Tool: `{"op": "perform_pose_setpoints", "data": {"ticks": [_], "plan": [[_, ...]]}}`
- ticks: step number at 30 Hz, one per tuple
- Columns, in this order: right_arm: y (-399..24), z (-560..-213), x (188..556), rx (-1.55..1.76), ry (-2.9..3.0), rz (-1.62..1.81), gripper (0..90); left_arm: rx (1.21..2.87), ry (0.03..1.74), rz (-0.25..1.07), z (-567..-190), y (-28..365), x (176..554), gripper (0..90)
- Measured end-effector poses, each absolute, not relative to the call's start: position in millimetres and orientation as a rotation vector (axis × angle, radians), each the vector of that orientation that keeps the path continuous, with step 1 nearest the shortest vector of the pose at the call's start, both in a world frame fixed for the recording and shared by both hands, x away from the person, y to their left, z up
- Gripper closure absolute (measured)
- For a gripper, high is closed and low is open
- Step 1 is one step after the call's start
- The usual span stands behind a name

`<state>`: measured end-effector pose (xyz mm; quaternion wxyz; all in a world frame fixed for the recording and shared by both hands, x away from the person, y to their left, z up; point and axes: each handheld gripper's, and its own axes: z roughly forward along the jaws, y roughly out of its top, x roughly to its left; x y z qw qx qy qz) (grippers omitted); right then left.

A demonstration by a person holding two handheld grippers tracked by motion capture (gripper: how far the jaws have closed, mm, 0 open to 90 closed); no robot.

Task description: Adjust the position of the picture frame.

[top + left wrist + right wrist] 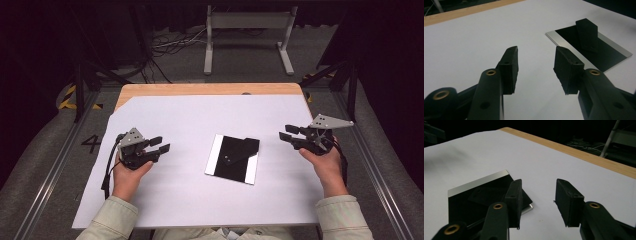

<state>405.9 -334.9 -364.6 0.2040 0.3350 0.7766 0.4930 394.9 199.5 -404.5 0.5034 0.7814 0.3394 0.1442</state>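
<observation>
Two grippers flank a flat black square plate with silver edge strips (232,159) at mid-desk in the high view, left gripper (159,144) and right gripper (287,133) well apart from it. Left gripper view: jaws released, empty, plate ahead, a small black block (587,34) on it. Right gripper view: jaws released, empty above white paper sheet (579,170). Judged: the approach is in hand; next, close in on the block.

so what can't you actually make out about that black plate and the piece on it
- Right gripper view: the near part of the black plate is hidden behind the right gripper.
- Every view: what the black piece is, too dark to tell.
- High view: the holes in the piece, too small to count.
</observation>
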Motion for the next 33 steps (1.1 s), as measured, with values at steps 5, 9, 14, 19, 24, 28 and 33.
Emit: {"op": "perform_pose_setpoints", "data": {"ticks": [5,9,14,19,24,28,33], "plan": [[-332,-363,408,0.953,2.195,1.333,66.0,1.903,0.812,0.323,-401,199,392,68.9],[-328,-362,409,0.945,2.209,1.324,67.8,1.926,0.786,0.303,-400,194,391,78.9],[-325,-362,409,0.949,2.221,1.317,68.7,1.978,0.693,0.244,-396,180,386,90.0],[-325,-362,408,0.954,2.222,1.319,69.0,2.0,0.623,0.206,-392,167,381,90.0],[-325,-362,408,0.956,2.226,1.317,69.6,2.03,0.58,0.17,-392,155,377,90.0],[-324,-362,411,0.97,2.236,1.305,72.7,2.045,0.566,0.14,-394,149,376,90.0],[-315,-364,421,0.979,2.294,1.251,77.8,2.06,0.567,0.123,-397,145,376,90.0]]}}
